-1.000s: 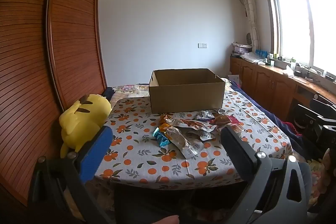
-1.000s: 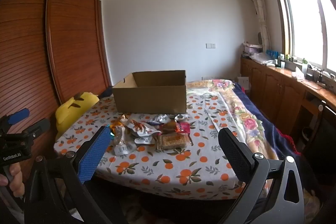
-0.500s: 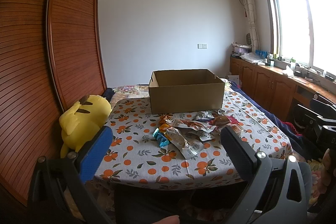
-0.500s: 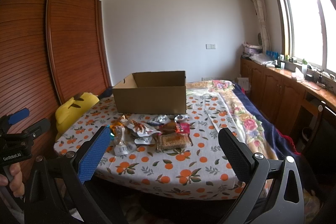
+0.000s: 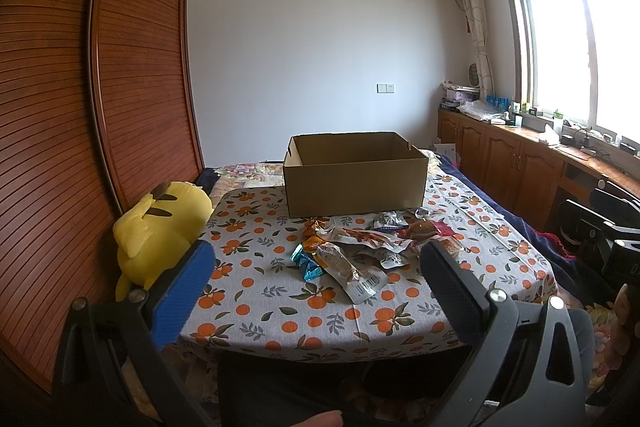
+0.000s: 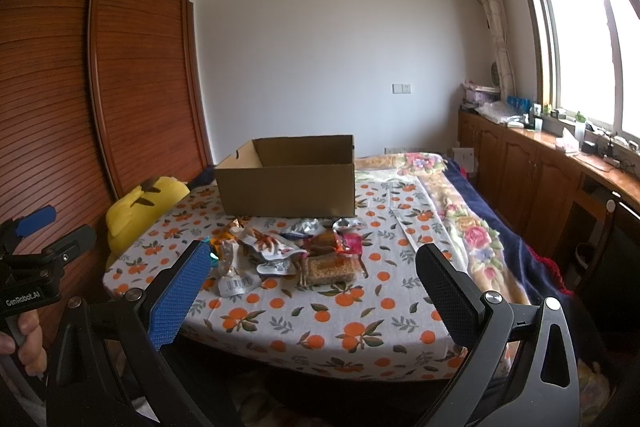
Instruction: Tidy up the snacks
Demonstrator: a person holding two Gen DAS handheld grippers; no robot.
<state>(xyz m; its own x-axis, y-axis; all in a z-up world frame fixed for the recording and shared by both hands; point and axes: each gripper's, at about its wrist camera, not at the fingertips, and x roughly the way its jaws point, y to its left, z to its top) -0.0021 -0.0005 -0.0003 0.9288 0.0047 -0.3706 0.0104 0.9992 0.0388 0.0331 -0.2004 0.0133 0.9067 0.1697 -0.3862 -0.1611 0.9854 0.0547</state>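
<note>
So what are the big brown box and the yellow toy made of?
The open brown box looks like matte cardboard: flat walls, folded edges, a cut handle slot. The yellow toy beside the table looks like soft plush fabric, rounded and fuzzy.

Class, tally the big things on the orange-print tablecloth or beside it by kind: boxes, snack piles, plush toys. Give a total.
Boxes: 1
Snack piles: 1
Plush toys: 1
Total: 3
</note>
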